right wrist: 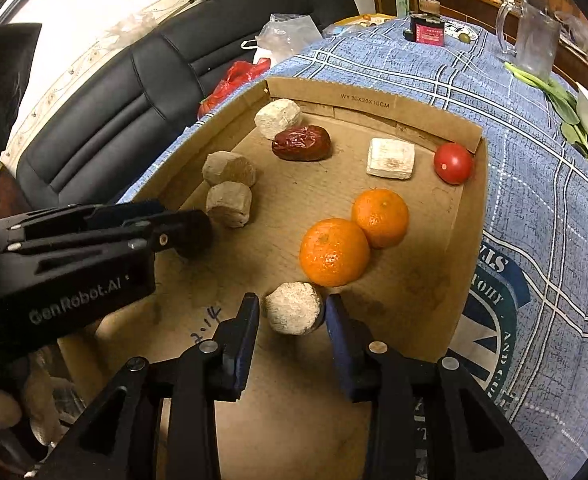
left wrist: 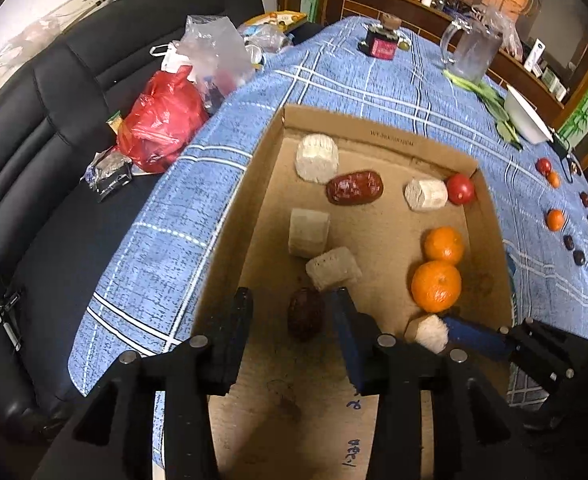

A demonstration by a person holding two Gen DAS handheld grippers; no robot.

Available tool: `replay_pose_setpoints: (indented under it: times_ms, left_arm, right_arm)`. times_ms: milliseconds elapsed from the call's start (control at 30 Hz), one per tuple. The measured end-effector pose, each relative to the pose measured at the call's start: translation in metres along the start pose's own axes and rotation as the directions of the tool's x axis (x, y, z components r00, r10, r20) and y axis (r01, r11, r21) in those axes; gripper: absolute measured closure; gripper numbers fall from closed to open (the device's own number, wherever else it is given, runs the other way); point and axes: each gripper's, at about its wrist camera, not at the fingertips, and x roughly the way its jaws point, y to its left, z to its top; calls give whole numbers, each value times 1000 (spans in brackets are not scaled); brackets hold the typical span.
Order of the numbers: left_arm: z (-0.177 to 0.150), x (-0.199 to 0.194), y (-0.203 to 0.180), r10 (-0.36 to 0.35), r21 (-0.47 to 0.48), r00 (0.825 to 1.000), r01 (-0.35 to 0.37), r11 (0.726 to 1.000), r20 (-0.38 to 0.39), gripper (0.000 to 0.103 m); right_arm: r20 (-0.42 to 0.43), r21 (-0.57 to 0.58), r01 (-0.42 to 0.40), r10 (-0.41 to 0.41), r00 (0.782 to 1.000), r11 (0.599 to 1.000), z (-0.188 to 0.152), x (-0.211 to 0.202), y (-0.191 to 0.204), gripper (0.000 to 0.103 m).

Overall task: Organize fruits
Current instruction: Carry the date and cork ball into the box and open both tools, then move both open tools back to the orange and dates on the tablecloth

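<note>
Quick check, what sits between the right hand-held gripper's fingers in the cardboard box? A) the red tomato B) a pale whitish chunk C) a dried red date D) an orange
B: in the right wrist view the pale whitish chunk lies between the fingers of the right hand-held gripper, on the floor of the cardboard box, just below the nearer orange.

Matt cardboard box, woven tablecloth

Beyond my table's blue plaid cloth, a black leather sofa runs along the left, carrying a crumpled red plastic bag and a clear plastic bag just behind it. At the far right stand a clear glass jug and a white bowl, leafy greens between them.
</note>
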Motion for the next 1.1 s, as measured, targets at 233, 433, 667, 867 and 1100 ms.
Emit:
replay_pose_setpoints:
  times_ms: [233,433,667,867,1100]
  left_arm:
    - [8,-23,-20,66,7,996,-67,998,58,45]
    - [13,-50,-64,165,96,973,-182,979,162,38]
    - [13,-76,-121,138,193,963,-185,964,232,37]
    - [9,-88,-172,86,275,962,-158,948,258,37]
    - [-3,-95,-215,43,340,962,-137,930,269,37]
  right_arm:
    - [45,36,8,-10,999,999,-4,-28,-14,65]
    - [81,152,35,-48,996,988,-14,-58,-56,64]
    - [113,255,85,-117,987,963,-37,-97,-101,64]
    - [134,300,123,-169,976,946,-53,-128,-129,62]
    - [147,345,148,-210,967,927,-74,-154,-156,60]
